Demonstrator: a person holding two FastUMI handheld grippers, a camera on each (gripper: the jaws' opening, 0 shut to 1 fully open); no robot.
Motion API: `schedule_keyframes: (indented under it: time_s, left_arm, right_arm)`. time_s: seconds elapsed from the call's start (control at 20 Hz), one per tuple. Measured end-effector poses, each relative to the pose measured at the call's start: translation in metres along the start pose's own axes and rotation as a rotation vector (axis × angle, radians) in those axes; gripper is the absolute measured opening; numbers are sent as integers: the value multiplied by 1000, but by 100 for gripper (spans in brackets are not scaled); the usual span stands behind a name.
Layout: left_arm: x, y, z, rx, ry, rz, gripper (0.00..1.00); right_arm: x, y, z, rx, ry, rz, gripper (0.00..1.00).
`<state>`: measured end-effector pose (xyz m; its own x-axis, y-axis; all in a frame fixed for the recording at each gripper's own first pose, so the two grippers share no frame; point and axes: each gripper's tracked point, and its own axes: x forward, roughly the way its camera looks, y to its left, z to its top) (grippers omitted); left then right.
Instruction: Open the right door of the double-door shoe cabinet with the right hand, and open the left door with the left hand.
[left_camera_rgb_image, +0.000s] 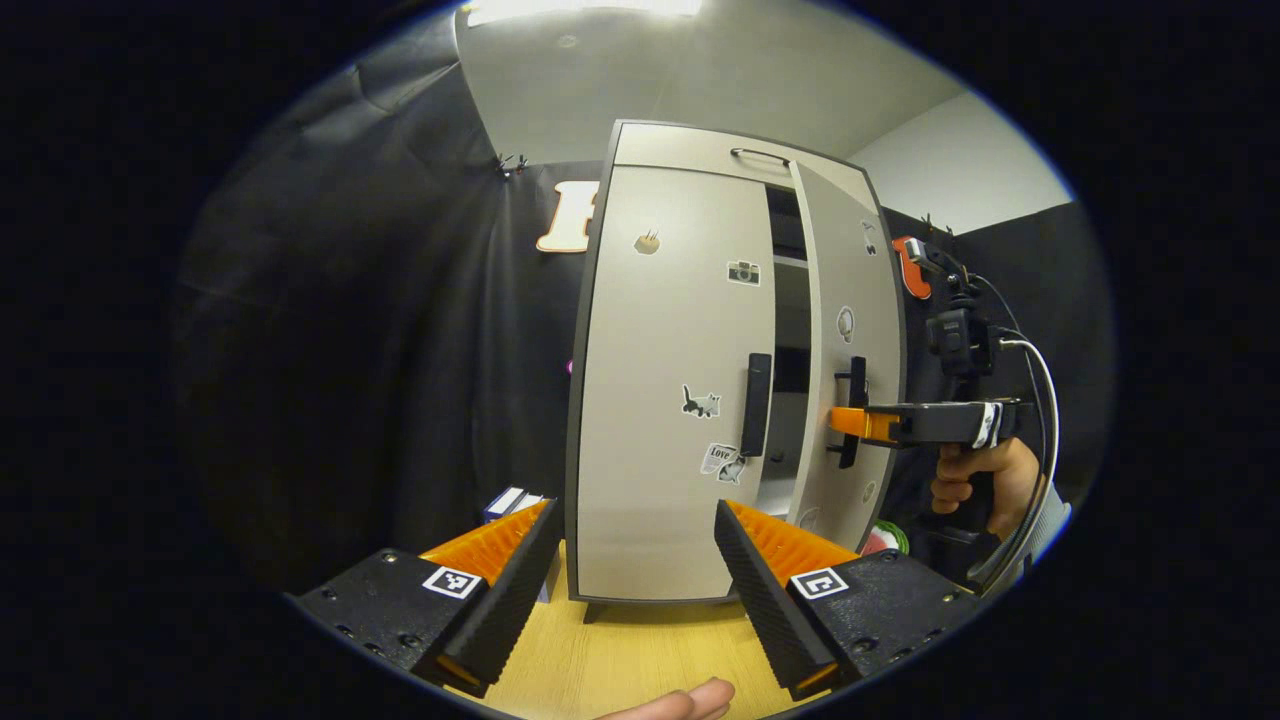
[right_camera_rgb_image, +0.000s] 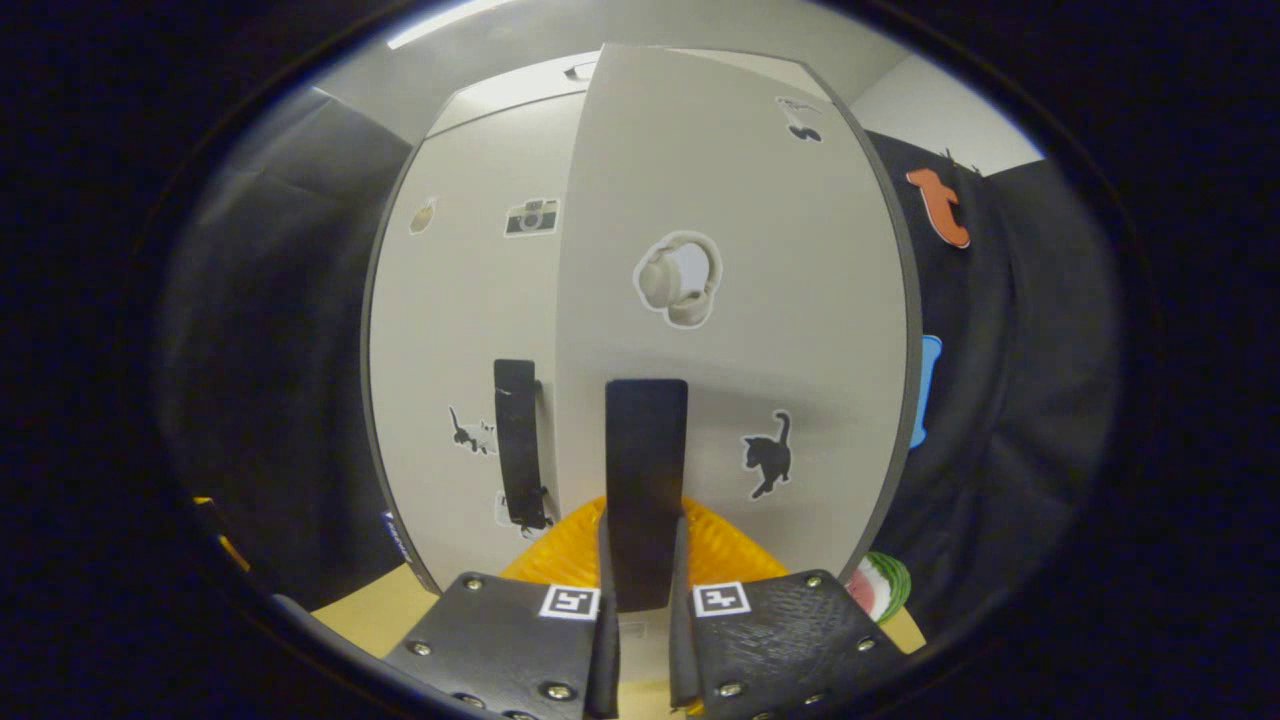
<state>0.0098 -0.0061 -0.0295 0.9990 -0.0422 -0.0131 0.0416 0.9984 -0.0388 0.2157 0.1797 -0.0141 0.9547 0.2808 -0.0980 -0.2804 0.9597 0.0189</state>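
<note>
A pale grey double-door shoe cabinet (left_camera_rgb_image: 660, 420) with stickers stands on a wooden table. Its right door (left_camera_rgb_image: 850, 300) stands ajar, showing a dark gap with shelves. Its left door (left_camera_rgb_image: 670, 330) is closed, with a black vertical handle (left_camera_rgb_image: 756, 404). My right gripper (left_camera_rgb_image: 845, 422) is shut on the right door's black handle (right_camera_rgb_image: 645, 470), held by a hand at the right. In the right gripper view my right gripper (right_camera_rgb_image: 643, 560) clamps that handle between both fingers. My left gripper (left_camera_rgb_image: 630, 545) hangs open in front of the left door, short of its handle.
The wooden table (left_camera_rgb_image: 640, 650) carries the cabinet. A small blue and white box (left_camera_rgb_image: 510, 502) sits left of the cabinet. A watermelon-patterned object (right_camera_rgb_image: 880, 588) lies at the cabinet's right foot. Black cloth walls surround the booth. A fingertip (left_camera_rgb_image: 680, 702) shows at the bottom edge.
</note>
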Motion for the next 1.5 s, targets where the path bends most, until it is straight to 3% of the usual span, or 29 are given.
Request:
schedule_keyframes:
  time_s: [0.15, 0.55, 0.8, 0.9, 1.15, 1.3, 1.35, 1.5]
  left_arm:
    - [-6, -7, 2, -2, -1, -7, 96]
    - [-13, -25, 1, -1, 3, -32, 96]
    - [-14, -40, -3, 9, 7, -53, 96]
    - [-15, -49, -4, 7, 5, -63, 97]
    - [-16, -76, -8, 15, 12, -114, 96]
    - [-17, -88, -9, 16, 11, -135, 96]
    - [-16, -92, -10, 12, 13, -143, 96]
    - [-12, -97, -16, 5, 26, -149, 96]
  right_arm:
    - [-11, -6, 0, 20, -1, 23, 23]
    - [-47, -34, -4, 59, 9, 60, 19]
    - [-67, -59, -5, 58, 10, 48, 19]
    - [-74, -71, -5, 69, 10, 33, 15]
    - [-88, -110, -4, 30, 5, -29, 18]
    - [-90, -146, -4, 31, 5, -123, 18]
    - [-90, -160, -8, 35, 11, -148, 3]
    - [-92, -190, -6, 61, 6, -176, 2]
